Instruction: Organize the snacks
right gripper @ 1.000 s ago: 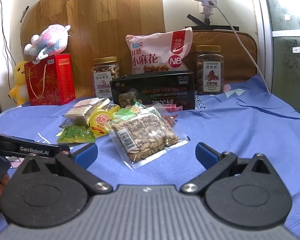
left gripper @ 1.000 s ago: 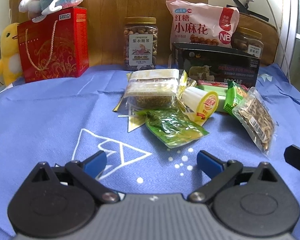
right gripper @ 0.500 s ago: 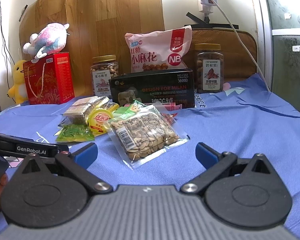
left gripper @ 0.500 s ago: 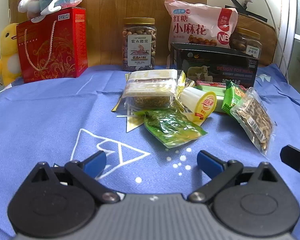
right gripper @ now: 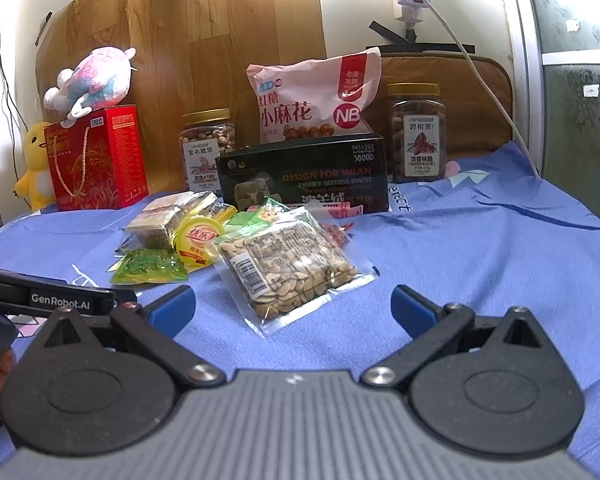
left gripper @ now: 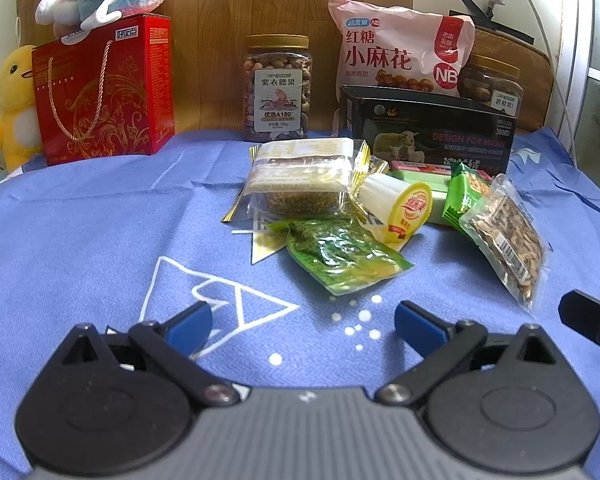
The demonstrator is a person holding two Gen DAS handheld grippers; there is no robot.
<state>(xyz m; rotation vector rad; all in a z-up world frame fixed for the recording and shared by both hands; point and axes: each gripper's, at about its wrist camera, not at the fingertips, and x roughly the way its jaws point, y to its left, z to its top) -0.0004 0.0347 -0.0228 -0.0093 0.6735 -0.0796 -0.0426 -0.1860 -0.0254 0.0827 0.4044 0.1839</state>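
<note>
A pile of snacks lies mid-table on the blue cloth (left gripper: 80, 240): a green pickle packet (left gripper: 346, 254), a yellow-lidded cup (left gripper: 404, 210) on its side, a clear cake pack (left gripper: 300, 180), a green nut packet (left gripper: 466, 196) and a clear seed bag (left gripper: 508, 236). My left gripper (left gripper: 302, 322) is open and empty, just short of the green packet. My right gripper (right gripper: 292, 306) is open and empty, right in front of the seed bag (right gripper: 288, 264). The cup (right gripper: 198, 242) and green packet (right gripper: 150, 266) lie to its left.
Along the back stand a red gift box (left gripper: 104, 88) with plush toys, two nut jars (left gripper: 278, 88) (right gripper: 418, 134), a pink snack bag (left gripper: 400, 56) and a black box (left gripper: 428, 132). The left gripper's body (right gripper: 48, 300) shows at the right view's left edge.
Both grippers have drifted slightly; the snacks sit a touch lower and nearer in the left view. Nothing was touched or picked up.
</note>
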